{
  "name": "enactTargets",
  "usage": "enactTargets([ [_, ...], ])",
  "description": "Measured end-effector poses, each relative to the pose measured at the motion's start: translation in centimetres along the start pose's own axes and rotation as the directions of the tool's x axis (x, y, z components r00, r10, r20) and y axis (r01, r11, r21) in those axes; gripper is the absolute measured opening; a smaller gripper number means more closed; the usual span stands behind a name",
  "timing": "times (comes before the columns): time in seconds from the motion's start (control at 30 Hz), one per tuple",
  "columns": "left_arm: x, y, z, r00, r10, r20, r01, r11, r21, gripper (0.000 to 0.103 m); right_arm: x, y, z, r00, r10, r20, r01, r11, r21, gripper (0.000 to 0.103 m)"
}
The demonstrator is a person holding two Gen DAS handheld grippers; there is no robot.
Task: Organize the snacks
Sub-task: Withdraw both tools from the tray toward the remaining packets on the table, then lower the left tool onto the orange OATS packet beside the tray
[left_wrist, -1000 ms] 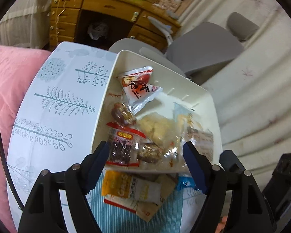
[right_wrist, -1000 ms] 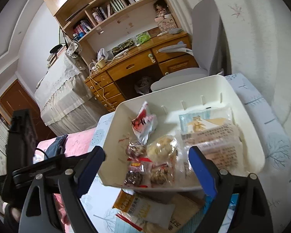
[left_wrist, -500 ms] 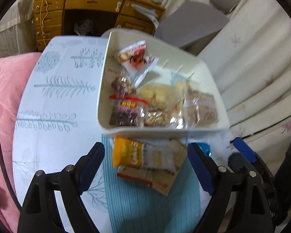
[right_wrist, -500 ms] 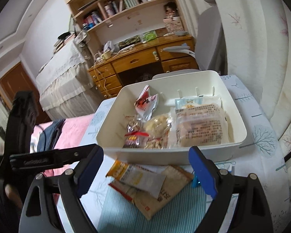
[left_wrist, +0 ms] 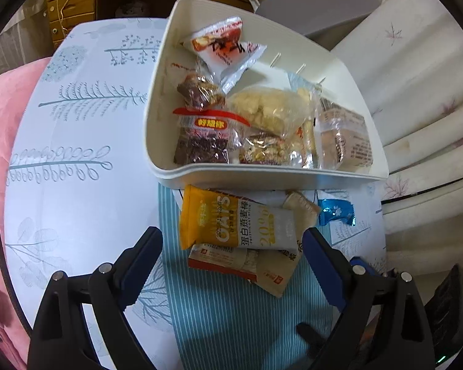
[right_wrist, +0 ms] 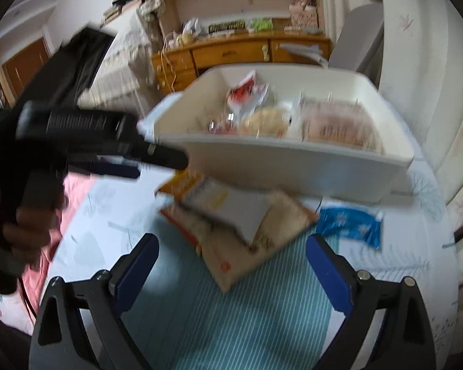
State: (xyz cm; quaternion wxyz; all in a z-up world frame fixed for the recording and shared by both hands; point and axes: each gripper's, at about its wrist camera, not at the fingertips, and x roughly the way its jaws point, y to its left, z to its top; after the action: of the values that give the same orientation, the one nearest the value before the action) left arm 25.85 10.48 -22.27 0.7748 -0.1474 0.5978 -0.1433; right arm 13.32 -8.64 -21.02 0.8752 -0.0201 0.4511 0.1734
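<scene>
Left tongs, jaws opening and empty, hang nearest the yellow-and-white oat bar wrapper, its long axis crosswise between them on the worktop before the white plastic bin; right tongs likewise opening, empty.

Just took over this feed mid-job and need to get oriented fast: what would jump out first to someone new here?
The white bin at the table's far side, packed with wrapped snacks. In front of it, on the teal striped mat, three packets remain outside: a yellow-and-white oat bar lying on a tan packet, and a blue wrapper to their right. The left tongs, jaws opening with nothing gripped, sit around the oat bar.
</scene>
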Motion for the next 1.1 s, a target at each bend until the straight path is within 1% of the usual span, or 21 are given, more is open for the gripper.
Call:
enactTargets([
  [0.13, 1.1, -0.8, 0.0, 1.0, 0.005, -0.028, -0.005, 1.0, 0.022, 0.092, 1.6, 0.7, -1.6, 0.997, -0.064, -0.042, 0.063, 0.998, -0.029, 0.097],
  [0.27, 2.1, -1.8, 0.0, 0.999, 0.019, -0.041, -0.018, 0.999, 0.038, 0.095, 2.7, 0.6, -2.2, 0.995, -0.085, -0.05, 0.086, 0.996, 0.02, 0.097],
  [0.33, 2.8, -2.2, 0.0, 0.998, 0.015, -0.055, -0.012, 0.999, 0.045, 0.096, 3.4, 0.7, -2.3, 0.991, -0.123, -0.046, 0.124, 0.992, 0.024, 0.097],
  [0.43, 3.5, -2.6, 0.1, 0.997, 0.024, -0.072, -0.021, 0.999, 0.043, 0.096, 4.3, 0.6, -2.2, 0.99, -0.135, -0.044, 0.137, 0.99, 0.037, 0.097],
  [0.53, 3.9, -2.5, 0.2, 0.997, 0.023, -0.076, -0.022, 1.0, 0.014, 0.096, 5.1, 0.4, -2.1, 0.988, -0.145, -0.054, 0.148, 0.987, 0.058, 0.097],
  [0.67, 3.7, -2.3, 0.4, 0.998, 0.032, -0.048, -0.032, 0.999, -0.014, 0.095, 5.5, -0.1, -1.8, 0.987, -0.152, -0.054, 0.156, 0.986, 0.064, 0.097],
  [0.73, 3.6, -2.1, 0.5, 0.999, 0.043, -0.032, -0.045, 0.998, -0.032, 0.084, 5.6, -0.4, -1.7, 0.987, -0.151, -0.056, 0.155, 0.985, 0.076, 0.097],
  [0.77, 3.6, -1.9, 0.5, 0.998, 0.048, -0.03, -0.049, 0.998, -0.041, 0.081, 5.7, -0.5, -1.6, 0.987, -0.152, -0.057, 0.157, 0.984, 0.081, 0.097],
  [0.83, 3.6, -1.8, 0.5, 0.998, 0.043, -0.039, -0.045, 0.998, -0.047, 0.066, 5.8, -0.7, -1.4, 0.985, -0.16, -0.057, 0.165, 0.983, 0.085, 0.097],
  [0.9, 3.7, -1.9, 0.5, 0.998, 0.045, -0.053, -0.047, 0.998, -0.037, 0.06, 6.0, -0.7, -1.0, 0.984, -0.169, -0.056, 0.173, 0.981, 0.086, 0.097],
  [0.93, 3.7, -1.9, 0.5, 0.998, 0.047, -0.053, -0.049, 0.998, -0.036, 0.054, 6.2, -0.7, -0.9, 0.984, -0.168, -0.061, 0.173, 0.981, 0.09, 0.097],
  [0.97, 3.6, -2.0, 0.5, 0.998, 0.046, -0.051, -0.048, 0.998, -0.035, 0.05, 6.3, -0.8, -0.8, 0.985, -0.163, -0.063, 0.168, 0.981, 0.099, 0.097],
  [1.03, 3.5, -2.1, 0.4, 0.998, 0.041, -0.043, -0.043, 0.998, -0.035, 0.035, 6.5, -0.9, -0.6, 0.985, -0.162, -0.065, 0.168, 0.98, 0.109, 0.097],
  [1.1, 3.5, -2.1, 0.4, 0.999, 0.032, -0.039, -0.034, 0.999, -0.04, 0.026, 6.7, -1.0, -0.3, 0.985, -0.159, -0.065, 0.166, 0.979, 0.118, 0.097],
])
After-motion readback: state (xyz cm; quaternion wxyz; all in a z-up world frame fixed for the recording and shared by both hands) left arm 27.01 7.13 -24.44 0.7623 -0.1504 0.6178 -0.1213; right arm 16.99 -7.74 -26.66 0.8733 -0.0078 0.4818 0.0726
